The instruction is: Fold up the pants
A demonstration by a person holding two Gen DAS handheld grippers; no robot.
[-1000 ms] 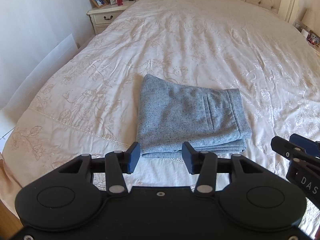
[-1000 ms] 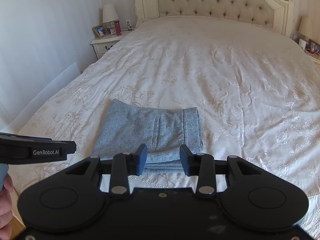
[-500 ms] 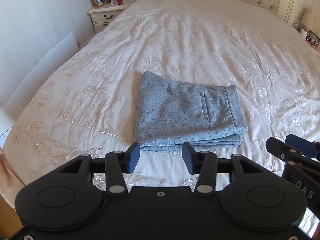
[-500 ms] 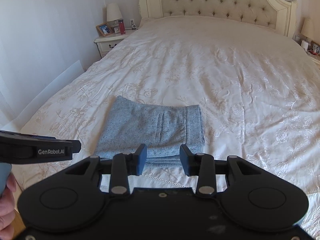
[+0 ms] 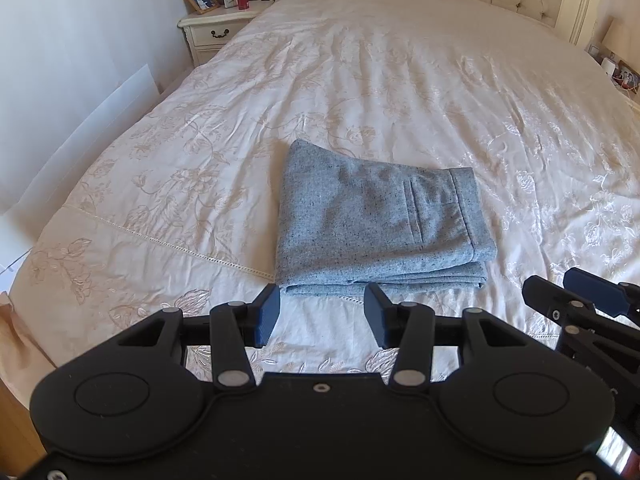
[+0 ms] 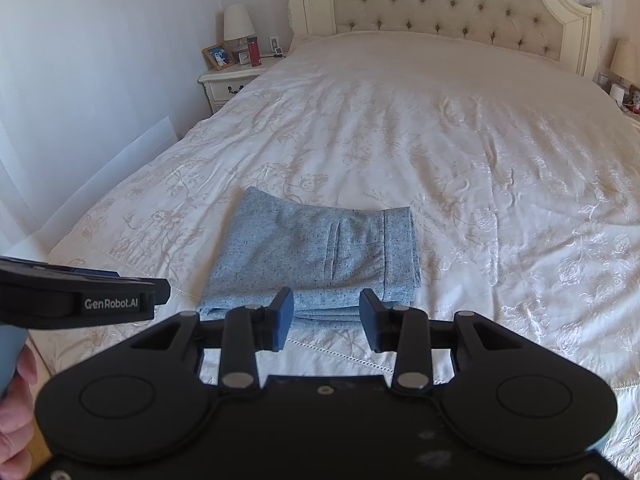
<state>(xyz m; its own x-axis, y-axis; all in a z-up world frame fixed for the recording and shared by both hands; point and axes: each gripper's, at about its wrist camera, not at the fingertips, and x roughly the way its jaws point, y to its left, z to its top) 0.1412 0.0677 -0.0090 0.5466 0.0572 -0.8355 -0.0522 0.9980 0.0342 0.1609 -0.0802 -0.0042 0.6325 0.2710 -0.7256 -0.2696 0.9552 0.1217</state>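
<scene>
Pants lying folded in a layered stack on the bed, near its foot edge. Left tongs and right tongs hovering just short of the pants, both spread apart, gripping nothing.

Risking, on any further nudge: snagging the stacked near edges and spreading the layers.

Showing only in the left view: the layered near edge. Showing only in the right view: the full headboard.

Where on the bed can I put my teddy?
The bedspread lies bare between the folded pants and the headboard, and also right of the pants. The nightstand is crowded with a lamp, photo frame and red bottle.
</scene>
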